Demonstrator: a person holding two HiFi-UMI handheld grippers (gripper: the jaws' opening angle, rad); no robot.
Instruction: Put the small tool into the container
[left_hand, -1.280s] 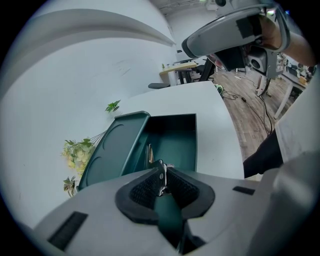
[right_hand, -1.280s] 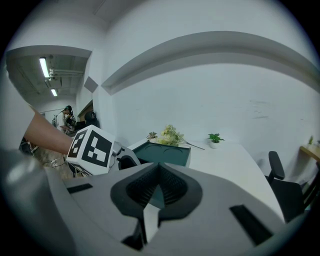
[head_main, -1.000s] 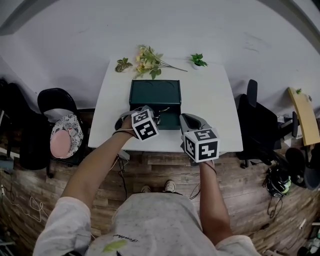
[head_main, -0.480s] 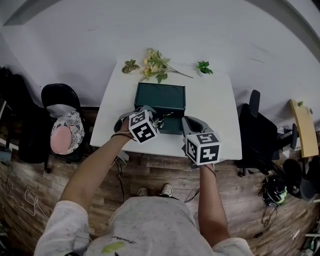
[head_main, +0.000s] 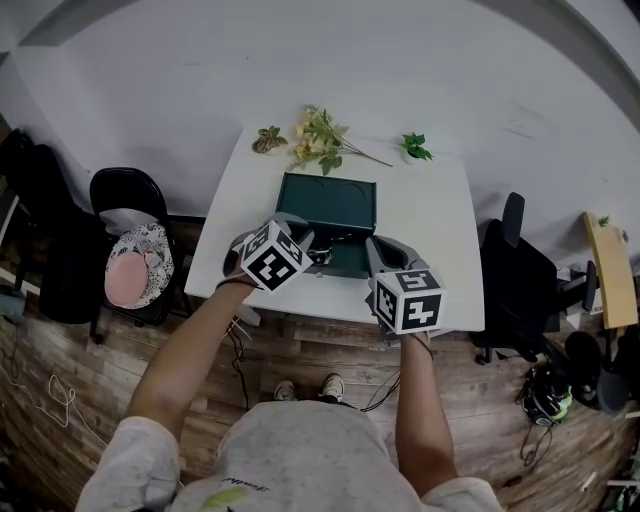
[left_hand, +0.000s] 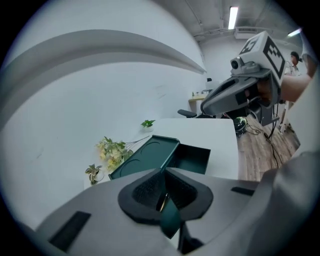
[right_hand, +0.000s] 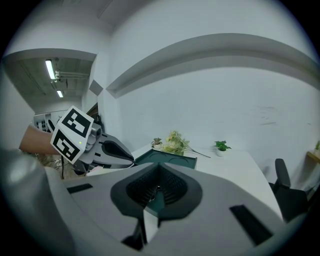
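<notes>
The left gripper worked near the left edge of the white table. Its ribbed black pads were pinched on the small tool, a thin metallic sliver held above the container. This rectangular dark green box lay open, with its lid flat behind it. The right gripper, jaws pressed together, stood at the box's front right corner. Bare tabletop extended rightward.
</notes>
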